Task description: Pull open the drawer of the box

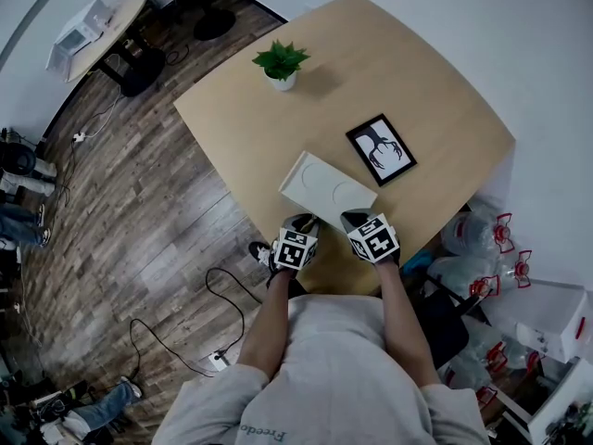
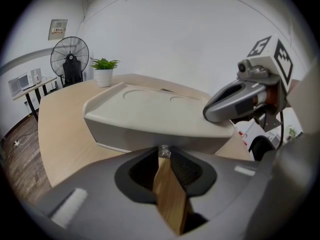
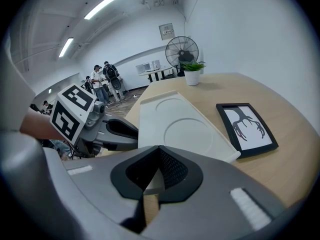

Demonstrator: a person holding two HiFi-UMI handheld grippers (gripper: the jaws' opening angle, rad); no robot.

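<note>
White box (image 1: 329, 185) sits on the tabletop (image 1: 426, 82) at lower centre of the head view, close to the near edge, long side running toward the upper left. Both tools are at its near end. Left hand-held gripper (image 1: 301, 225) is low against the front face; in the left gripper view its jaws are closed onto a small shiny knob (image 2: 163, 151) right at the tips, under the box's overhanging lid edge, so it looks like the drawer pull is already pinched. Right hand-held gripper (image 1: 357, 219) has its jaws together with nothing between them, and the nose rests on the top of the box (image 2: 150, 116) at its right corner, seen at centre right of the left gripper view. That is probably there to pin the light box down so it does not slide when the drawer gets tugged. No gap shows along the front, so the drawer reads as not yet out. Potted plant (image 1: 281, 63) and framed picture (image 1: 381, 149) sit further up the frame, well apart from the work. Next move likely a straight pull back toward the person, keeping the pinch tight — the knob is tiny and could slip.
</note>
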